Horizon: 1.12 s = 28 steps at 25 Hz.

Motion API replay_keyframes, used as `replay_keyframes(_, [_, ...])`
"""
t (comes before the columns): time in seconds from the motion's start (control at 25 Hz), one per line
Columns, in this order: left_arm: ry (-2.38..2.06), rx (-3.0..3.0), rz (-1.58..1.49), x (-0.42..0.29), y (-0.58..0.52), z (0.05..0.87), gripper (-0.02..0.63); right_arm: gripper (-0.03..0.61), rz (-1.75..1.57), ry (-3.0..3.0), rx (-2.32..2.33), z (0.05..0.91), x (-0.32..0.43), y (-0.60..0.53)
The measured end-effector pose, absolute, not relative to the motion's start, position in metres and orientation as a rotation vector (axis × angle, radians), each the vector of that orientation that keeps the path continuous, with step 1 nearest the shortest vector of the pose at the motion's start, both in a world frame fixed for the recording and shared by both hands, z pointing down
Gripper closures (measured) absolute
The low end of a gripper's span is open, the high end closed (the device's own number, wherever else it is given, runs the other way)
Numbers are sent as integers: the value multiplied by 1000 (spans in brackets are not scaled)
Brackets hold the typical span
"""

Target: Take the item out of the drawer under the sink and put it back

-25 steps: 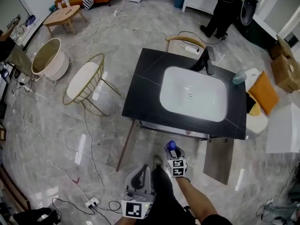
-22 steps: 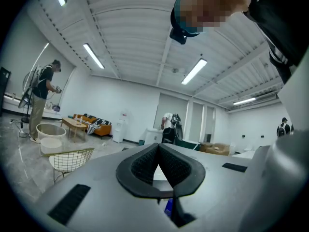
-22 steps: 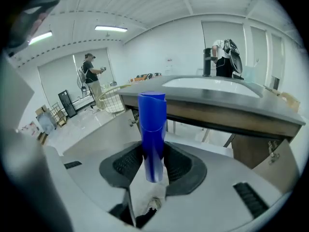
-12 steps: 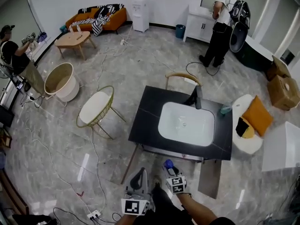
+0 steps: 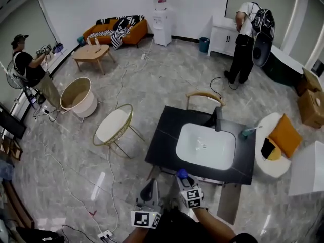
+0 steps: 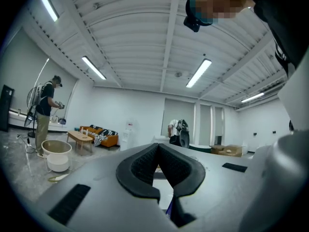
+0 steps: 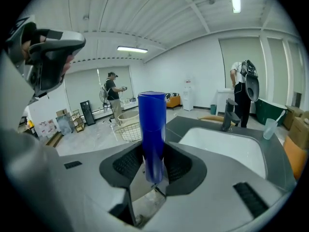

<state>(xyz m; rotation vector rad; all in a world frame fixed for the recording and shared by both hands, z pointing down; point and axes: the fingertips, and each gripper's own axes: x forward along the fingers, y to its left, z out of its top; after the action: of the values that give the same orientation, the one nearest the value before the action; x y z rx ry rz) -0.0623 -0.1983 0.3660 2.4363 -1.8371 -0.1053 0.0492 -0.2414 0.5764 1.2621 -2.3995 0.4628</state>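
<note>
Standing upright in right gripper (image 7: pixel 153 170) jaws, blue tube (image 7: pixel 152 129) clamped; left gripper (image 6: pixel 158 166) jaws together

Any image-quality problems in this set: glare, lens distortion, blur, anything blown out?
Head view: strong fisheye bending of the walls, light streaks on the glossy floor, otherwise sharp. Left gripper view: black vignette corners, ceiling light strips nearly blown out. Right gripper view: the blue tube in the right hand-held gripper is crisp, the room evenly lit.
</note>
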Motion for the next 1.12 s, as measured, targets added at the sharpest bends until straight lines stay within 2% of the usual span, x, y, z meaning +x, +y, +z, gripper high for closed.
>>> replay_keyframes(0.4, [-1815,2456,-127,-86,-259,365,603,439,372,-2396,1287,567,23,-320])
replay_keyframes(1.12, [-1793,2455,-143,-161,-345,379,603,439,333,-2288,1311,626,-51,-434])
